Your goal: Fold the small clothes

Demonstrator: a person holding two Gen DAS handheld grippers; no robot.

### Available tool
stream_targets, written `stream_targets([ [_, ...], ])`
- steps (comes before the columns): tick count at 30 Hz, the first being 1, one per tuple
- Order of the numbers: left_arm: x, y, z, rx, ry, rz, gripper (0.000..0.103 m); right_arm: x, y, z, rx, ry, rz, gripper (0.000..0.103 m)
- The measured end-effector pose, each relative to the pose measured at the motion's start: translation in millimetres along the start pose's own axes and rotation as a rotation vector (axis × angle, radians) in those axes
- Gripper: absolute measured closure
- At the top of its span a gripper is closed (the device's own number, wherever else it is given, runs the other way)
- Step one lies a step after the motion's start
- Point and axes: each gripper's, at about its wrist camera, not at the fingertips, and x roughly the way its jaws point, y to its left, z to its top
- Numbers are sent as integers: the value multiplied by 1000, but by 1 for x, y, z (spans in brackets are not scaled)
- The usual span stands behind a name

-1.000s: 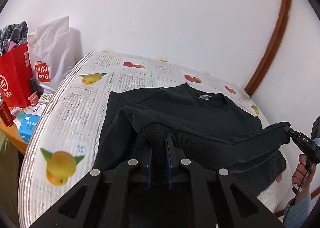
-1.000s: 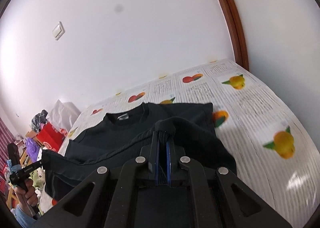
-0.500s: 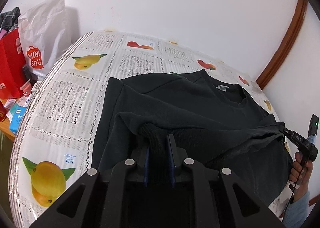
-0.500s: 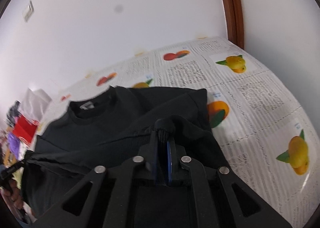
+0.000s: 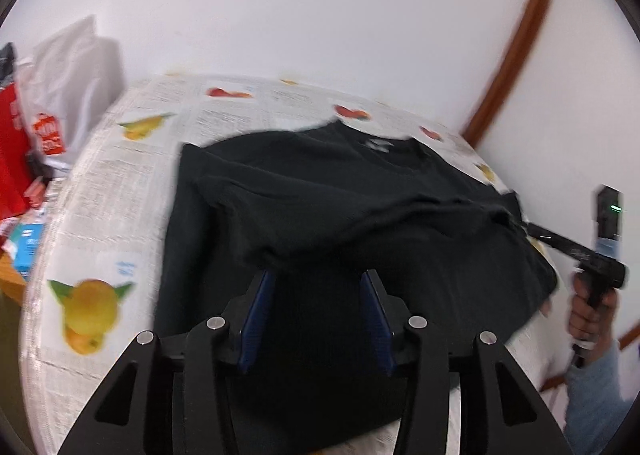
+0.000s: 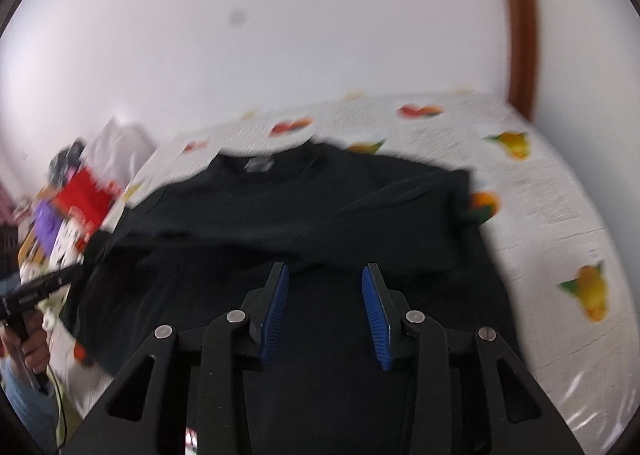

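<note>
A black sweater (image 5: 344,207) lies on the fruit-print table cover (image 5: 120,191), collar at the far side, with its near part doubled over the body. My left gripper (image 5: 318,275) hovers over the near left part; its blue-padded jaws are opening and stand apart, with cloth below them but not pinched. My right gripper (image 6: 325,268) does the same at the sweater (image 6: 320,207) on its right side, jaws opening and pads clear of the cloth. Each gripper shows at the other view's edge: the right gripper (image 5: 560,245) and the left gripper (image 6: 44,283). Both views are blurred.
A white shopping bag (image 5: 68,95), a red bag (image 5: 10,151) and small boxes (image 5: 28,239) crowd the table's left end. A white wall and a brown door frame (image 5: 516,39) stand behind. A hand (image 5: 588,307) and a blue sleeve (image 5: 596,387) show at the right.
Both grippers were shut on the sweater's ribbed hem; now their jaws stand apart and the hem has dropped onto the body. Both views have shifted and blurred.
</note>
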Motion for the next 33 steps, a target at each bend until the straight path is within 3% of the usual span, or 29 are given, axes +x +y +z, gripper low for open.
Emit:
stream_targets([
  [3, 14, -14, -2, 42, 41, -5, 59, 26, 9, -10, -25, 68, -31, 65],
  [6, 36, -23, 4, 74, 60, 49, 59, 46, 12, -13, -36, 100, -73, 65],
  [11, 63, -29, 24, 127, 40, 167, 59, 57, 10, 5, -18, 52, -142, 70],
  [17, 77, -15, 60, 118, -3, 299, 59, 76, -39, 51, 133, 32, -219, 72],
  [19, 71, -3, 67, 85, -14, 292, 59, 73, -48, 60, 128, 18, -214, 73],
  [22, 59, 13, 71, 62, -33, 303, 59, 65, -56, 65, 88, -17, -273, 70],
  [24, 56, 24, 72, 56, -26, 310, 58, 67, -61, 66, 55, -2, -276, 65],
  [26, 59, 36, 73, 49, -1, 310, 50, 73, -67, 67, 32, 27, -270, 60],
  [33, 81, 49, 74, 70, 68, 275, 50, 104, -69, 75, -17, 93, -242, 59],
])
